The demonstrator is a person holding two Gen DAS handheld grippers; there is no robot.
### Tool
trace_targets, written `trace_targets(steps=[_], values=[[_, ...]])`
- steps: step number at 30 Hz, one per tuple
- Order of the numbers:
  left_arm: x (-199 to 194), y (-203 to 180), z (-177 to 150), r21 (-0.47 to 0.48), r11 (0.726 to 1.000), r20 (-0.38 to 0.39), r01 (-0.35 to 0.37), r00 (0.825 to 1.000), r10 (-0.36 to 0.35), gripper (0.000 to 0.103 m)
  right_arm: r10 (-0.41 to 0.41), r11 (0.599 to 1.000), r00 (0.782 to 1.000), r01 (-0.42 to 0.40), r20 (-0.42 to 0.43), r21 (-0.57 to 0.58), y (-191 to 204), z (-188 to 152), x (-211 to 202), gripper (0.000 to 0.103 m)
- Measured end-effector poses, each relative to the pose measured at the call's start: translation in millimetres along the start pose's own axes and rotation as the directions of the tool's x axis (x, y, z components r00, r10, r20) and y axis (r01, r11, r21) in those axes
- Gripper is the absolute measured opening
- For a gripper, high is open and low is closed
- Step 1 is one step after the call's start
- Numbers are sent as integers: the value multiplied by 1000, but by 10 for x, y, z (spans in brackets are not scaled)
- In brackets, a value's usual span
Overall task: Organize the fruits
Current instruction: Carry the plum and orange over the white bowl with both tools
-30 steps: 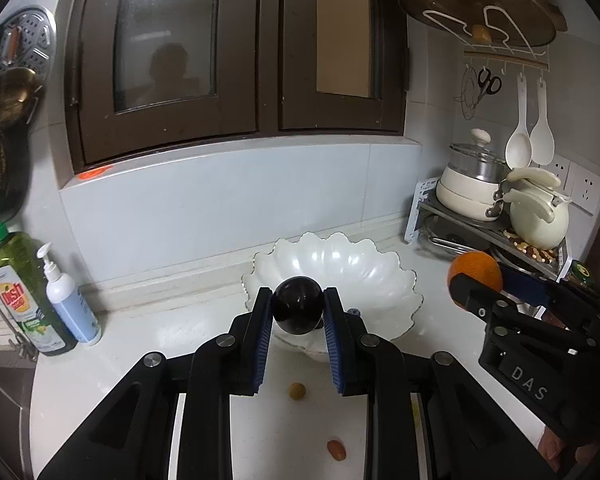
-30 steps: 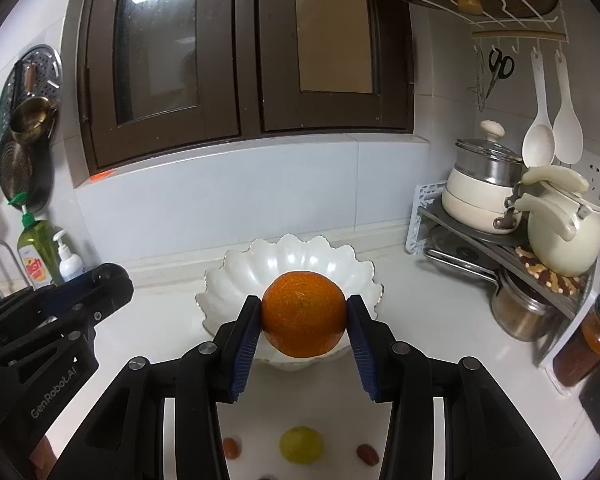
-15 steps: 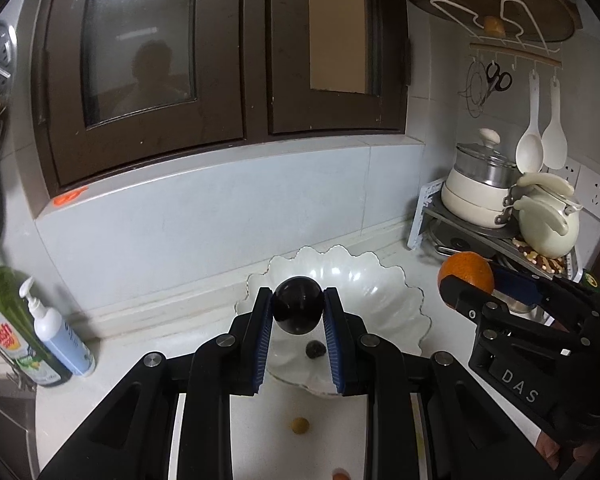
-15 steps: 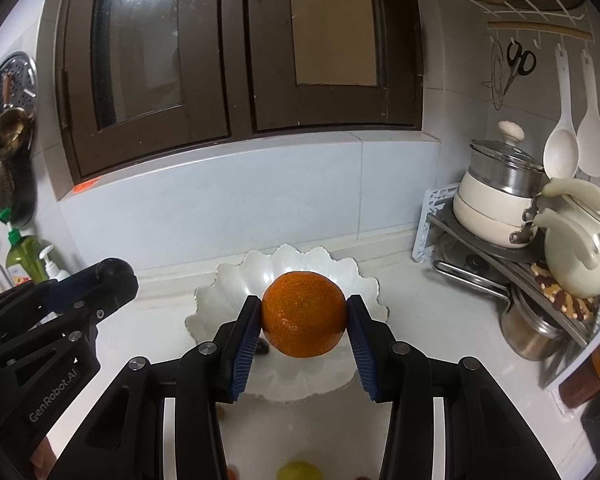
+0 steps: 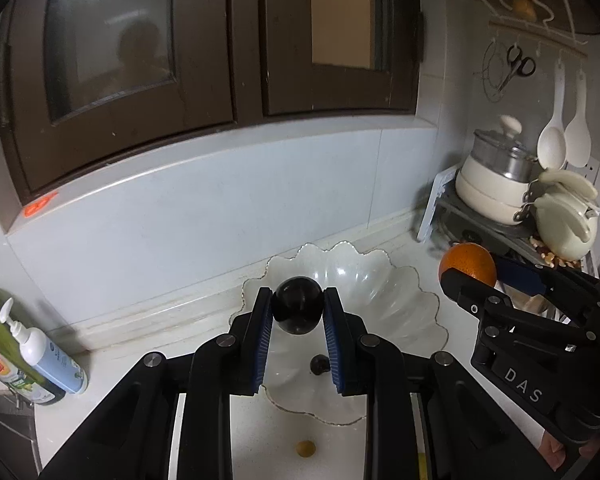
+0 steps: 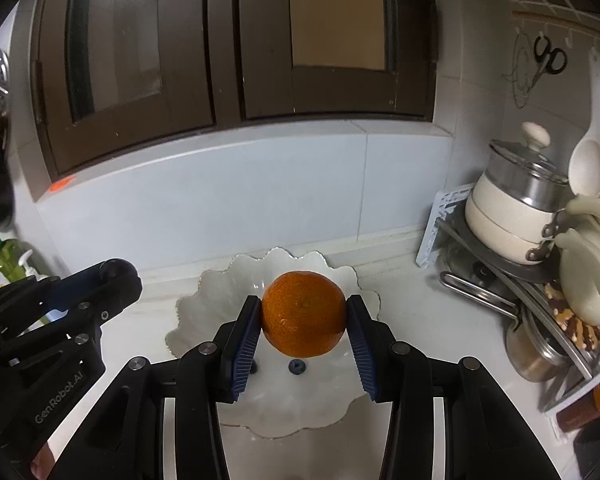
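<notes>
My left gripper [image 5: 298, 312] is shut on a dark plum [image 5: 298, 310] and holds it above the white scalloped bowl [image 5: 396, 304]. My right gripper [image 6: 303, 316] is shut on an orange [image 6: 303, 314] and holds it above the same bowl [image 6: 204, 316]. The orange also shows at the right in the left wrist view [image 5: 466, 264]. A small dark fruit [image 5: 319, 364] lies in the bowl, and a blueberry [image 6: 297, 367] shows there in the right wrist view. A small yellow-brown fruit [image 5: 305, 448] lies on the counter in front of the bowl.
A rack with a pot [image 6: 512, 208] and a kettle [image 6: 588, 280] stands at the right. A soap dispenser [image 5: 44, 352] and a green bottle [image 5: 0, 348] stand at the left. The tiled wall and dark cabinets rise behind the bowl.
Both grippers have moved forward over the bowl with their fruits held. The loose fruits on the counter have slid toward the bottom edge of the views.
</notes>
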State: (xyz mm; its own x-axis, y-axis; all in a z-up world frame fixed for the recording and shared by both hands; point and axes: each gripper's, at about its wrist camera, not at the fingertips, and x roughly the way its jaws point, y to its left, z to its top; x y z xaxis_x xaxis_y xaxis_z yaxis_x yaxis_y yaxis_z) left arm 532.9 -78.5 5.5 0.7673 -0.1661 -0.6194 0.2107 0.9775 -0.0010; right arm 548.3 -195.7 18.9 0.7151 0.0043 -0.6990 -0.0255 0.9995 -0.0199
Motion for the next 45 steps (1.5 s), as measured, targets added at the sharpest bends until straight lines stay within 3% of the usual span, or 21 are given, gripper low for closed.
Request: trace_targets(steps=[10,25,45], values=[[468,41,69,-8,1000,-95,5,995,-5,26,19,1000,992,-20,-122,-1,-54,72,515,44],[1223,80,24,-5,1000,-239,-1,971,-1,26,-2,999,967,-6,-253,-31,-79,19,1260,44],[1893,19,-160,1,999,-418,32,908,-29,26,2,1000,905,-8,-425,-14,-188,-199,1917,44]])
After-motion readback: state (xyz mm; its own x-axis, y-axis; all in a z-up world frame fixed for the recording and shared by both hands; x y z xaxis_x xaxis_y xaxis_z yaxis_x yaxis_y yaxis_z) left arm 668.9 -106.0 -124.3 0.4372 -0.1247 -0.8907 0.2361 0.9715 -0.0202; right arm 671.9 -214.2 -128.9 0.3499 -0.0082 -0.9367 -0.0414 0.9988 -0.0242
